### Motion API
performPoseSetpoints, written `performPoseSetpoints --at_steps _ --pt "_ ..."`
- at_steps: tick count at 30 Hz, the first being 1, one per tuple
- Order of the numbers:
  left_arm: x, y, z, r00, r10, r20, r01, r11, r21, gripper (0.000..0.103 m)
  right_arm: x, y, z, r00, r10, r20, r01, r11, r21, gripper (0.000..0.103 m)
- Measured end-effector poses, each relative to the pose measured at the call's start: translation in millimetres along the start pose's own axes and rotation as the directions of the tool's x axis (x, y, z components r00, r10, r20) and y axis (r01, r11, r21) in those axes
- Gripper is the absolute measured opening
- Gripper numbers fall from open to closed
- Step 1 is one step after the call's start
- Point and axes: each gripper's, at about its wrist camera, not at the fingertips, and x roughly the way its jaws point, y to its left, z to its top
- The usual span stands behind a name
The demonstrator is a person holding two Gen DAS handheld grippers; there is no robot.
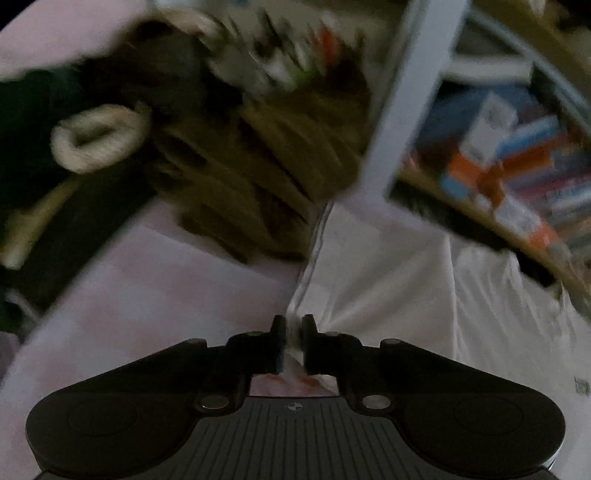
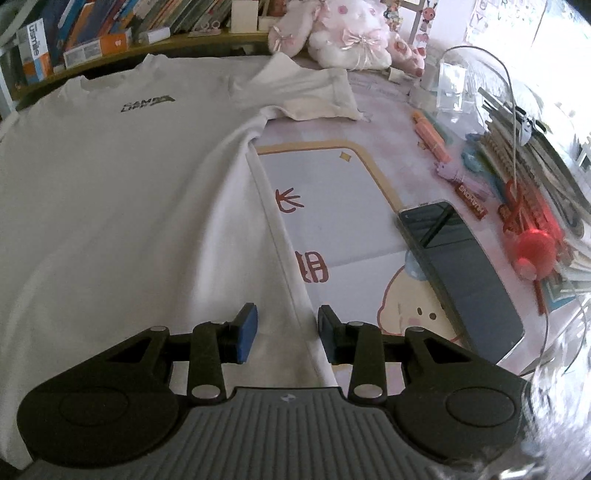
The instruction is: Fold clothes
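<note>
A white T-shirt (image 2: 122,184) with a small dark chest logo lies spread flat on a pink cartoon mat (image 2: 332,184), its right sleeve (image 2: 317,96) stretched out towards the far side. My right gripper (image 2: 287,328) is open, its jaws on either side of the shirt's right side seam near the hem. In the blurred, dark left wrist view, my left gripper (image 1: 293,341) is shut on a pinched edge of the white shirt (image 1: 388,280), which runs away from the jaws in a taut fold.
A dark phone (image 2: 461,273) lies on the mat right of the shirt. Pens, notebooks and a red toy (image 2: 532,243) clutter the right edge. Plush toys (image 2: 347,33) and a bookshelf (image 2: 92,29) stand behind. The left wrist view shows brown fabric (image 1: 258,177) and books (image 1: 517,158).
</note>
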Motion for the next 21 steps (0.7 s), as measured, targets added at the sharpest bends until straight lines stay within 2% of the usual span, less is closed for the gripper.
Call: performPoseSetpoints --at_steps 3,4,6,8,11,13,15,17,20,21 --pt "-16 22 -6 0.999 0.042 0.029 -0.040 0.997 -0.068 0.008 1 1 3 1.000 -0.008 -0.007 0.008 1.000 -0.018 0.033" --pt "-14 21 -10 0.998 0.053 0.014 -0.053 0.998 -0.036 0.016 2 1 3 1.000 -0.008 -0.008 0.008 1.000 -0.024 0.033" --pt "-12 19 -18 0.997 0.076 -0.013 -0.076 0.997 0.027 0.019 2 1 4 1.000 -0.009 -0.012 0.009 0.999 -0.037 0.033" --pt "-22 18 -24 0.999 0.047 -0.012 -0.047 0.998 0.047 0.022 3 1 6 1.000 -0.010 -0.015 0.010 0.999 -0.049 0.033" --pt "-39 17 -34 1.000 0.003 -0.012 -0.002 0.997 0.077 0.042 4 1 7 1.000 -0.012 -0.021 0.010 0.998 -0.067 0.033" --pt "-51 10 -49 0.996 -0.072 -0.042 0.077 0.990 0.120 0.063 4 0 8 1.000 -0.015 -0.024 0.013 0.997 -0.077 0.034" --pt "-61 2 -66 0.986 -0.140 -0.086 0.152 0.975 0.161 0.072 3 -5 5 1.000 -0.021 -0.022 0.019 0.998 -0.065 0.034" --pt "-68 -8 -83 0.971 -0.197 -0.139 0.222 0.955 0.198 0.077 1 -10 2 1.000 -0.019 -0.021 0.018 0.999 -0.043 0.034" --pt "-77 -20 -100 0.968 -0.213 -0.132 0.240 0.936 0.256 0.078 1 -19 0 0.999 0.008 -0.031 -0.008 1.000 0.000 0.034" --pt "-80 -23 -103 0.973 -0.196 -0.124 0.223 0.937 0.270 0.078 0 -20 0 0.999 0.007 -0.033 -0.007 1.000 -0.001 0.034"
